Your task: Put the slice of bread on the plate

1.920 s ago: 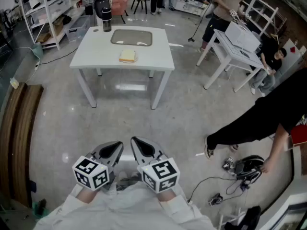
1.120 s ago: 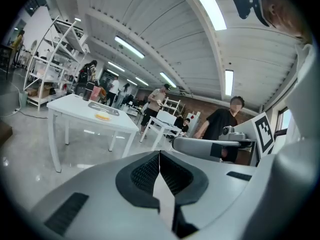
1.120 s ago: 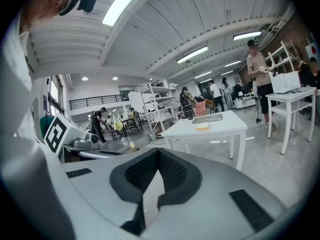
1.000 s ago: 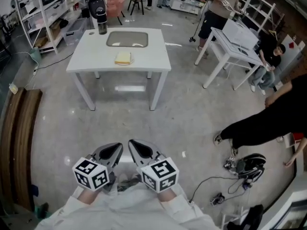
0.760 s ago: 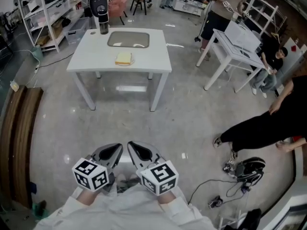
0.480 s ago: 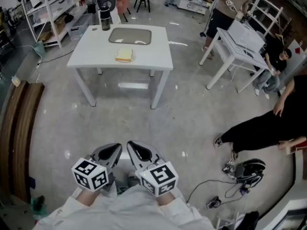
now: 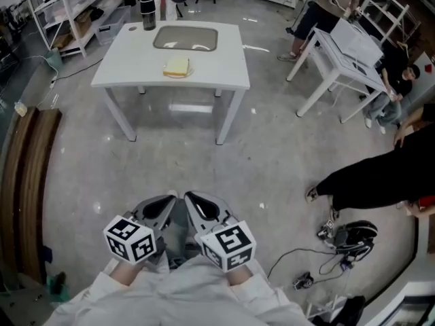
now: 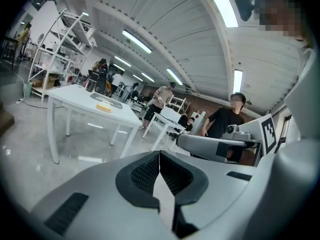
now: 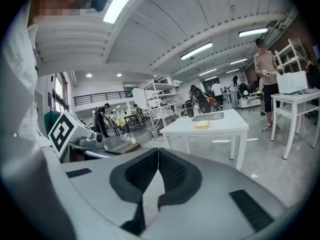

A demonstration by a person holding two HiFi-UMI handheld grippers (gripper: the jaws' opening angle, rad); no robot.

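Standing well short of the tabletop (image 7: 129,63), we hold the left gripper (image 7: 163,204) and right gripper (image 7: 200,206) low, jaws together, both empty. The bread (image 7: 177,66) lies mid-tabletop, near the plate (image 7: 185,30) by the far edge. We judge this the approach step; next we need to step closer and open one gripper.

Yellow bread (image 7: 177,66), white table (image 7: 129,63), grey floor (image 7: 272,161)

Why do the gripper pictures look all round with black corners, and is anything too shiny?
Left gripper view: the wide lens bends everything into a circle with dark corners, and the ceiling light glares white. Right gripper view: the same round bending, with another bright light strip. Head view: sharp, but the floor is shiny, with a pale reflection under the table.
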